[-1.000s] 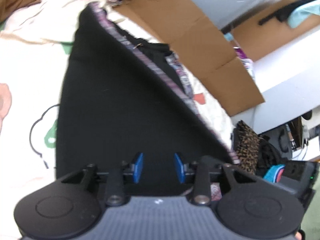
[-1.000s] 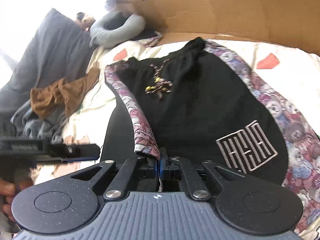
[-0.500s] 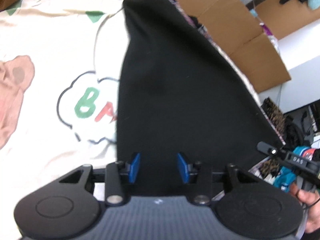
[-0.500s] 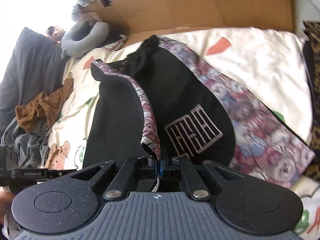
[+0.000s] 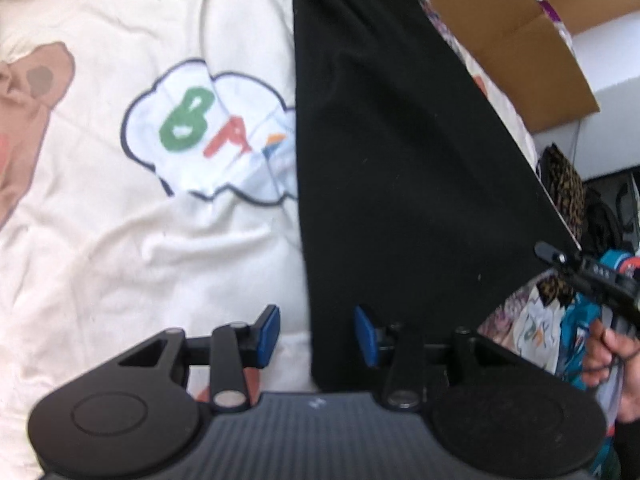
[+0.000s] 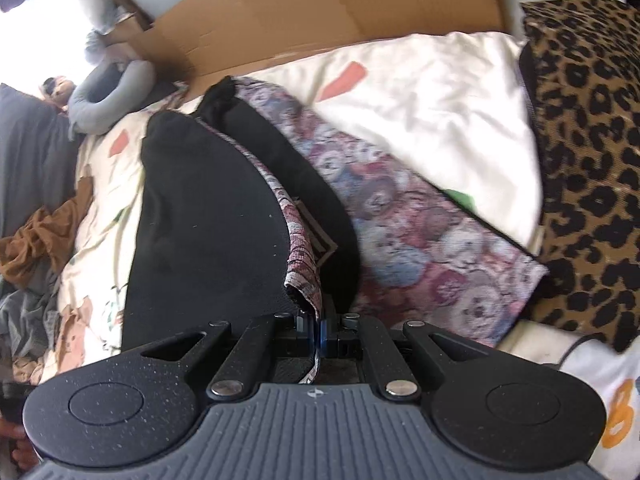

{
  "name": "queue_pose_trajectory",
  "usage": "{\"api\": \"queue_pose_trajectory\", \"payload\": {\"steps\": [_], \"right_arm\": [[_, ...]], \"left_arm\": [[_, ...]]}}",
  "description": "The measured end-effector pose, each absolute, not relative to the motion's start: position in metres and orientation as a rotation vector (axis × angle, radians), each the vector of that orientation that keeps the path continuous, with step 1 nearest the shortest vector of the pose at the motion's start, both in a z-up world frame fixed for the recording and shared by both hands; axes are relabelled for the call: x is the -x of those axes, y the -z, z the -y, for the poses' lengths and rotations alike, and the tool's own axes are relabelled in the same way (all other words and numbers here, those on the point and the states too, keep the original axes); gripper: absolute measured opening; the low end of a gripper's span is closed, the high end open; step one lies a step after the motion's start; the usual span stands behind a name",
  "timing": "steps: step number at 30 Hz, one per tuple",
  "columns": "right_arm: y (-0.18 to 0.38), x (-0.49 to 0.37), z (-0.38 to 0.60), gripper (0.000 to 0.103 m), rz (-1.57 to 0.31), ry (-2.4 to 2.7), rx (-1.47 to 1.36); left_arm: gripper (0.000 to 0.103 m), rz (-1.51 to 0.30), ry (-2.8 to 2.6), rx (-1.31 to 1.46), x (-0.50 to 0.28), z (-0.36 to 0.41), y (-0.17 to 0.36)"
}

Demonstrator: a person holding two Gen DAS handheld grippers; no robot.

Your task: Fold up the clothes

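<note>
Cream bedding (image 5: 120,260) printed with a cartoon cloud and letters carries everything, with flattened cardboard (image 6: 320,8) along the far side at 12 o'clock and a leopard-print cushion (image 6: 592,140) off at 3 o'clock in my right view. The garment I am folding is a pair of black shorts (image 6: 208,216) with teddy-bear patterned side panels, lying on the bed with its long axis running from 6 toward 12 o'clock, away from both my hands. My right gripper (image 6: 319,332) is pinched together on the patterned hem edge (image 6: 302,276), lifting one half over so its black underside faces up; the other half lies flat at 2 o'clock, its bear panel (image 6: 420,240) spread toward the cushion. My left gripper (image 5: 316,340) hangs low over the near end of that raised black sheet (image 5: 400,140), blue pads apart and holding nothing, with the cloth's left edge passing right between them. I judge the fold turns on the right hand, which alone has the cloth: the lifted half must travel toward 2 o'clock onto the flat half. That gripper points forward and nearly level with the bed; the left tilts steeply down.
</note>
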State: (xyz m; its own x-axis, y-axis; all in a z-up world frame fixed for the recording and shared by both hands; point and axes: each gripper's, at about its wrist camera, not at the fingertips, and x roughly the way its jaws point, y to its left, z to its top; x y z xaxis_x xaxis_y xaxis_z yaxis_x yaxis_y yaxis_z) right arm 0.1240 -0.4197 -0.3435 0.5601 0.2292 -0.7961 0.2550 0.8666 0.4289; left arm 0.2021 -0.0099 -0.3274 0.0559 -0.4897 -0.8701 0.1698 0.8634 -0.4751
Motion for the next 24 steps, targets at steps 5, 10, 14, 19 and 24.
{"api": "queue_pose_trajectory", "payload": {"steps": [5,10,14,19,24], "right_arm": [[0.360,-0.123,0.430,0.001,-1.020,0.066,-0.563],[0.374,-0.123,0.434,0.004,-1.051,0.112,-0.575],[0.377,-0.121,0.440,0.015,-1.035,0.107,-0.611],[0.378,-0.121,0.443,0.017,-1.022,0.117,-0.619],[0.379,-0.124,0.447,0.017,-0.995,0.134,-0.639]], "left_arm": [[0.044,-1.484,0.553,0.267,-0.200,0.011,0.333],[0.044,-1.536,0.597,0.292,-0.206,0.012,0.340],[0.044,-1.576,0.623,0.306,-0.207,0.010,0.351],[0.044,-1.611,0.636,0.434,-0.186,0.016,0.360],[0.032,-1.621,0.650,0.567,-0.183,0.014,0.373]]}}
